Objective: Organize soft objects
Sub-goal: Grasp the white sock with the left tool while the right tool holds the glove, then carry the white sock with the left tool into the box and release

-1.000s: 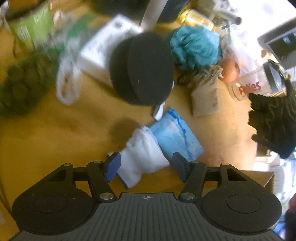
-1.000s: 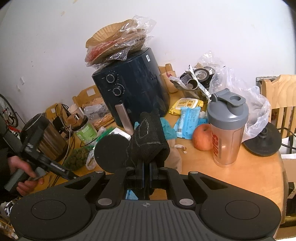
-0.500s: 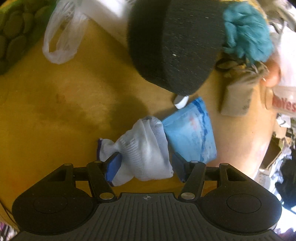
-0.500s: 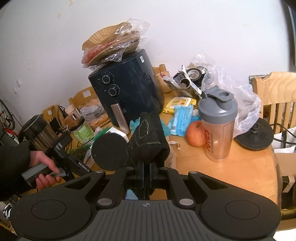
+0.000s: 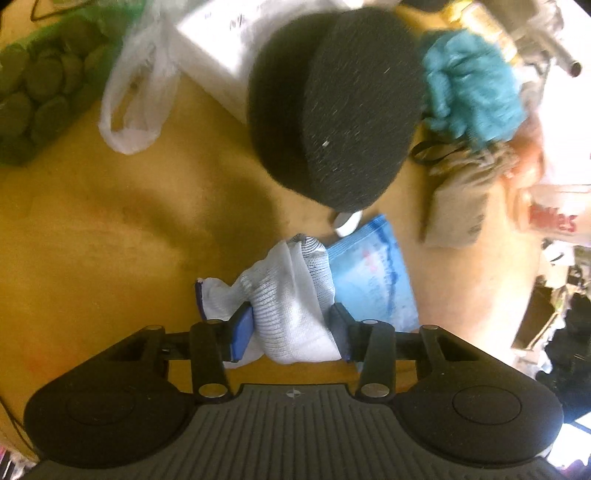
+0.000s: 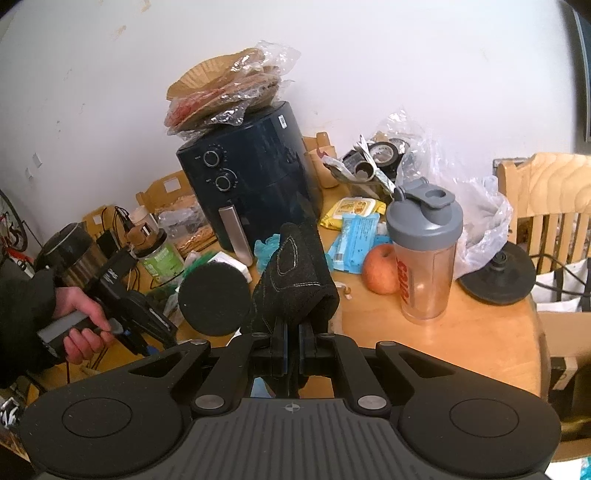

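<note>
White knitted fabric bundle (image 5: 291, 306), on the wooden table (image 5: 110, 236) at six o'clock below the round black foam pad (image 5: 340, 110): just pinched between closing left gripper (image 5: 291, 328) jaws. Right gripper (image 6: 293, 350) clamped on black stitched cloth (image 6: 295, 273). Teal fluffy puff (image 5: 469, 85), probably soft, unsorted.

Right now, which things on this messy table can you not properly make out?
- White box, left wrist view: print blurred, partly behind the black foam disc.
- Blue packet, left wrist view: lettering blurred, near end behind the white glove.
- Black glove, right wrist view: lower end hidden between the jaws.
- Shaker bottle, right wrist view: red word only partly shows.
</note>
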`<move>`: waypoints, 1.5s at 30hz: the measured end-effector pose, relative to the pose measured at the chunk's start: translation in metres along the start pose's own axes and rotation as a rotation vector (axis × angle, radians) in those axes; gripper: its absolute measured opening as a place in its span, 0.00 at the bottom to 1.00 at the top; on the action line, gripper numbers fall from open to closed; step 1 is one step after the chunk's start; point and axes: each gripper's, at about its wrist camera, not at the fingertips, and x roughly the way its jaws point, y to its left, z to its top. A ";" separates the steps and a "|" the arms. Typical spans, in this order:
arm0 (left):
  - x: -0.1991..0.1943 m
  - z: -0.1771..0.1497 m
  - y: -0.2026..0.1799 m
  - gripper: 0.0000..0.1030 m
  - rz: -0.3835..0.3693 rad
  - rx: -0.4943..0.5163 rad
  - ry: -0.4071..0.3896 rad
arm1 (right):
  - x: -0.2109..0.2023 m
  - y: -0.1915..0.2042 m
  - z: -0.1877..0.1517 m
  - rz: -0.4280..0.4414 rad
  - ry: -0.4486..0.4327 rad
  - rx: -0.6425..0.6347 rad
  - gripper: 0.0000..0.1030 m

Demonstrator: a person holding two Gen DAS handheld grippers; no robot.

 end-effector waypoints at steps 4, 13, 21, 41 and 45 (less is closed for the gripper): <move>-0.024 -0.016 0.002 0.42 -0.025 0.031 -0.088 | -0.007 0.000 0.005 0.011 -0.014 -0.007 0.07; -0.087 -0.060 -0.013 0.42 -0.072 0.161 -0.327 | -0.030 0.001 0.022 0.173 -0.038 0.044 0.07; -0.130 -0.109 -0.034 0.42 -0.062 0.259 -0.494 | -0.040 0.006 0.027 0.306 0.033 0.058 0.07; -0.141 -0.231 -0.063 0.42 0.057 0.438 -0.560 | -0.063 0.030 0.005 0.330 0.115 -0.069 0.07; -0.129 -0.248 -0.066 0.43 0.071 0.447 -0.525 | -0.065 0.031 0.003 0.338 0.120 -0.077 0.07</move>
